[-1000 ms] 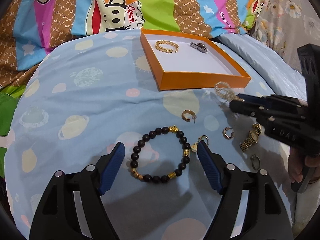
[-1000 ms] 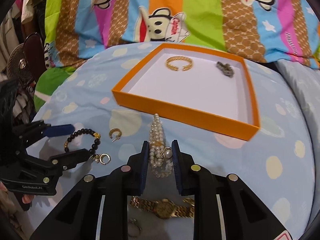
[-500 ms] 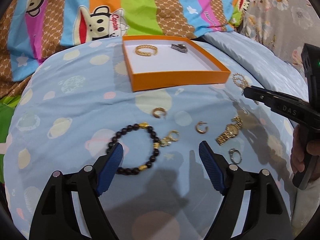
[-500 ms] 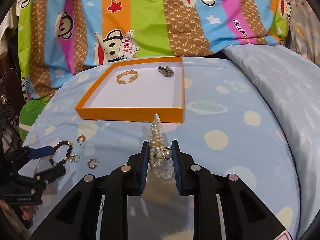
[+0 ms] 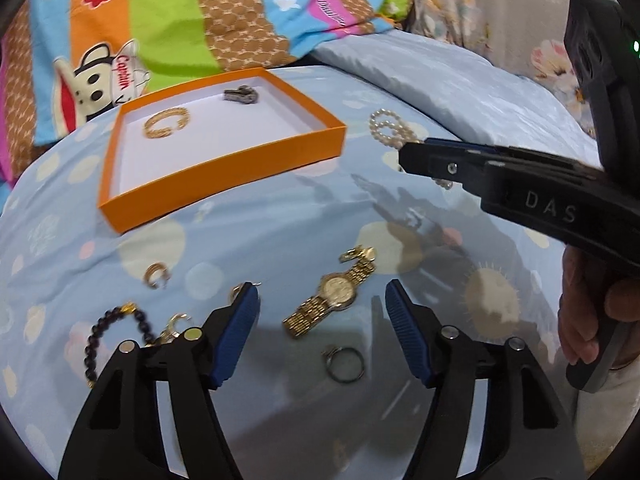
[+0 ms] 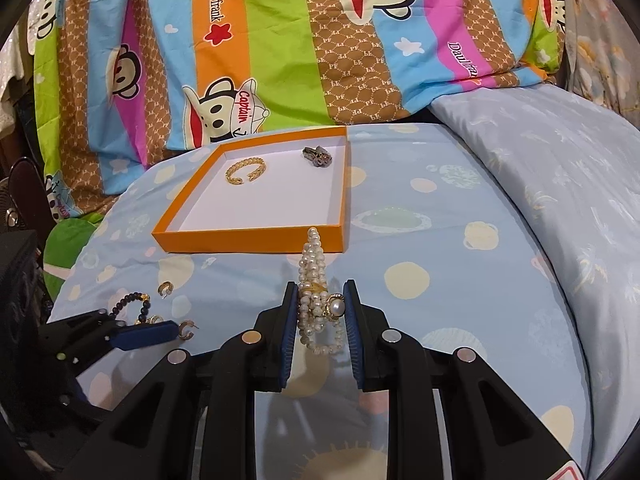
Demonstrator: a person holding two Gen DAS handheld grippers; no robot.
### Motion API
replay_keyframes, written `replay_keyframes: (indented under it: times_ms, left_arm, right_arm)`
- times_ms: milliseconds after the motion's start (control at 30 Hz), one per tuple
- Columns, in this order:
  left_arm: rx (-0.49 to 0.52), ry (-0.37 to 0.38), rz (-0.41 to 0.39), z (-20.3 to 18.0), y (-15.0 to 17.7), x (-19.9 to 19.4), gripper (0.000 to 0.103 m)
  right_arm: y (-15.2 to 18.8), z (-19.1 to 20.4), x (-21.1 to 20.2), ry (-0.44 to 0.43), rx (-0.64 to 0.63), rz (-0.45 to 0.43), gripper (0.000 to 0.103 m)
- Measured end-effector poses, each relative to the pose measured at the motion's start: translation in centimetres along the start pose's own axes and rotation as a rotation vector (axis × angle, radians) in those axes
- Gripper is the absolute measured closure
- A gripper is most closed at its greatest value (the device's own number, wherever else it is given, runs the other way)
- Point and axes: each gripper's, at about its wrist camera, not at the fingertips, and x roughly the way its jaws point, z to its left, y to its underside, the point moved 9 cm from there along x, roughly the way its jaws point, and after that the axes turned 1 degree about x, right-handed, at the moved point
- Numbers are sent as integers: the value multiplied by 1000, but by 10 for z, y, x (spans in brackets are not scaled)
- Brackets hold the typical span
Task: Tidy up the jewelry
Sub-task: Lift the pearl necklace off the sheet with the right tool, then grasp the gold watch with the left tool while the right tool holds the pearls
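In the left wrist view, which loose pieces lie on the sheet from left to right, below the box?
Dark bead bracelet → gold hoop earring → gold watch

The left gripper's finger (image 5: 234,330) hides part of the bead bracelet (image 5: 105,334) and a small earring (image 5: 237,290), while the pearl bracelet (image 5: 390,133) disappears behind the right gripper (image 5: 416,156).

We can read "DAS" on the right gripper (image 5: 416,156); the striped quilt (image 6: 280,40) behind it says "Captain" and "Daulfrank".
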Motion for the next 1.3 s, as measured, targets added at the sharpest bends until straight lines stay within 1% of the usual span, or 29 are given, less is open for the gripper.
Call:
replay_keyframes:
  times_ms: [100,167,267,333,433,533,700,867,967,1133,1167,1200,1300]
  left_arm:
    - [18,19,26,-7,1,10,53]
    - [30,9,17,-7,0,13,54]
    - [46,8,10,-8,0,13,63]
    - [50,20,10,-11,2,12,75]
    - [47,47,14,-15,5,10,82]
    - [51,53,12,-19,7,8,82]
    - [30,70,11,-19,8,2,82]
    - [-3,73,-22,-12,4,-17,82]
    - [-19,68,-54,-3,-7,-32,83]
    - [-38,34,-121,24,-36,-56,83]
    - [-40,23,-133,30,-42,-59,85]
    - [-40,5,-151,38,-51,-62,92]
    - [-51,-50,-183,65,-75,-61,92]
  right_arm:
    - [0,-4,-1,-2,11,3,82]
    - [0,-6,0,-5,18,7,82]
    - [0,-8,1,-9,27,10,82]
    - [1,-7,1,-12,29,11,82]
    - [2,-5,1,-15,25,12,82]
    - [2,-4,1,-19,22,12,82]
    - [3,0,-1,-26,11,12,82]
    - [0,9,-7,-34,-9,-5,82]
    - [-7,17,-9,-31,-41,-16,82]
    - [-28,32,-5,-31,-98,-33,82]
    - [-32,35,-3,-37,-106,-36,82]
    - [-39,39,0,-44,-116,-42,82]
    - [-56,45,14,-53,-132,-39,82]
